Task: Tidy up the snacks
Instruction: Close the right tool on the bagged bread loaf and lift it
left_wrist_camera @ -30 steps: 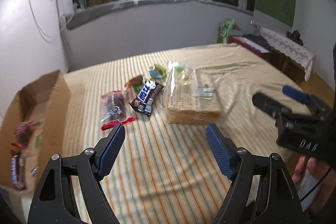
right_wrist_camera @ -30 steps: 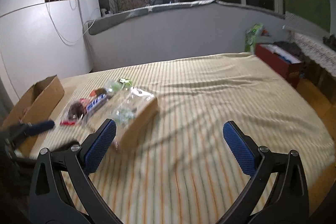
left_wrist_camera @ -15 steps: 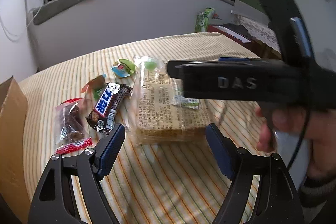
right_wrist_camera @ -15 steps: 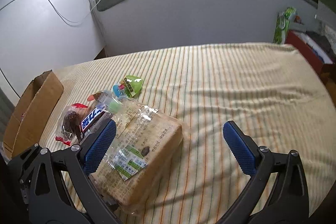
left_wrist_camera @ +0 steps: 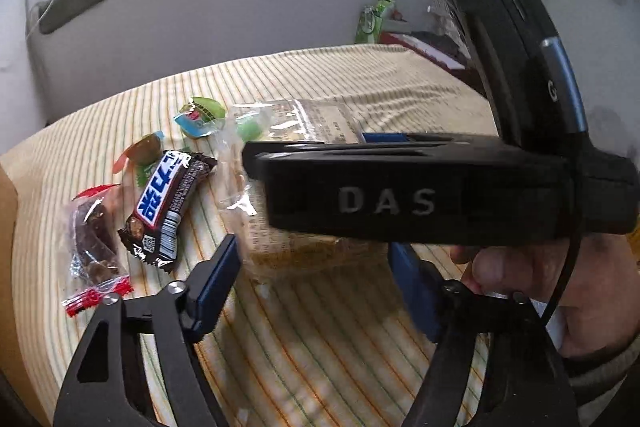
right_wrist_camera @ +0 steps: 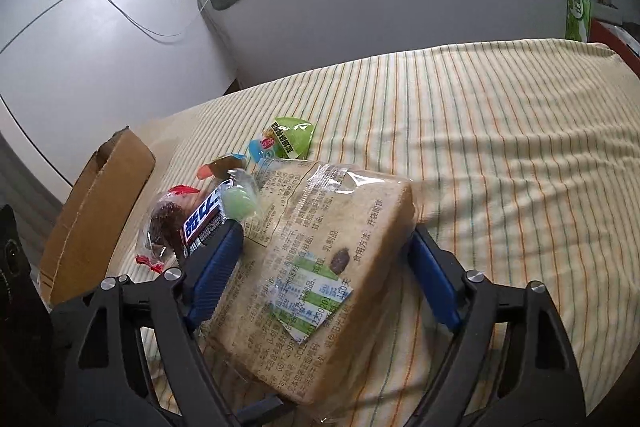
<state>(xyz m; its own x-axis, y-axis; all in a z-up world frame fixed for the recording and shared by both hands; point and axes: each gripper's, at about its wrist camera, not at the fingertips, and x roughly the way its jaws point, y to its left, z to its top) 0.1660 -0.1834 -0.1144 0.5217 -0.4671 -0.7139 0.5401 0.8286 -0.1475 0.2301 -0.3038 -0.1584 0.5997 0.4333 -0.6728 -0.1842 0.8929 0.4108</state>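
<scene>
A bagged loaf of sliced bread (right_wrist_camera: 320, 259) lies on the striped cloth. My right gripper (right_wrist_camera: 324, 267) is open, one finger on each side of the loaf. In the left wrist view the loaf (left_wrist_camera: 296, 251) is partly hidden by the right gripper's black body (left_wrist_camera: 400, 199). My left gripper (left_wrist_camera: 320, 287) is open and empty, just short of the loaf. A chocolate bar (left_wrist_camera: 168, 203), a brown snack packet (left_wrist_camera: 94, 239) and jelly cups (left_wrist_camera: 198, 115) lie left of the loaf.
A cardboard box (right_wrist_camera: 96, 219) stands at the left edge of the striped surface (right_wrist_camera: 500, 147). A green packet (right_wrist_camera: 578, 7) and red furniture are at the far right. A grey wall rises behind.
My right gripper has moved forward and down until its fingers straddle the loaf. My left gripper has moved closer to the loaf. The right gripper's body now crosses the left wrist view.
</scene>
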